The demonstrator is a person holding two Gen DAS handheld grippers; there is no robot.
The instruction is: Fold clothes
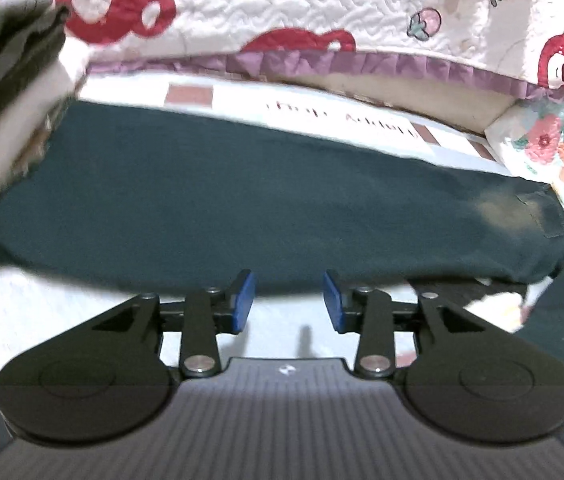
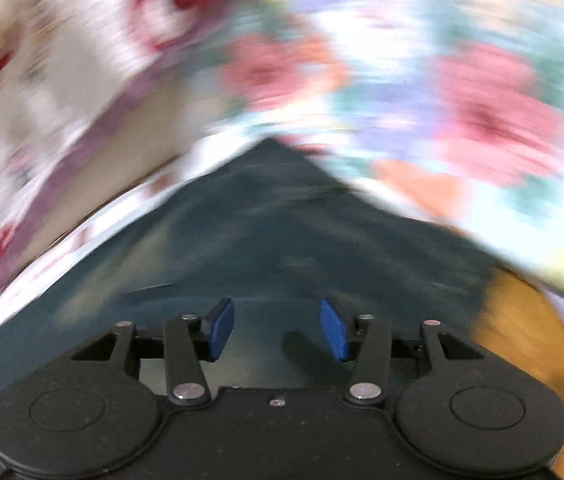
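A dark teal garment (image 1: pixel 217 192) lies spread flat across the bed, reaching from the left side to a seamed end at the right. My left gripper (image 1: pixel 289 300) hovers just short of its near edge, over white sheet, open with nothing between its blue pads. In the right wrist view the same dark teal garment (image 2: pixel 265 232) fills the middle. My right gripper (image 2: pixel 277 330) is above that cloth, open and empty. This view is smeared by motion blur.
A white quilt with red bears (image 1: pixel 282 12) and a purple frill rises behind the garment. A floral cover (image 1: pixel 554 148) bounds the right side; a floral cover (image 2: pixel 462 92) also looms in the right view. Folded grey and dark clothes (image 1: pixel 5 60) are stacked at left. An orange-brown patch (image 2: pixel 530 344) shows at lower right.
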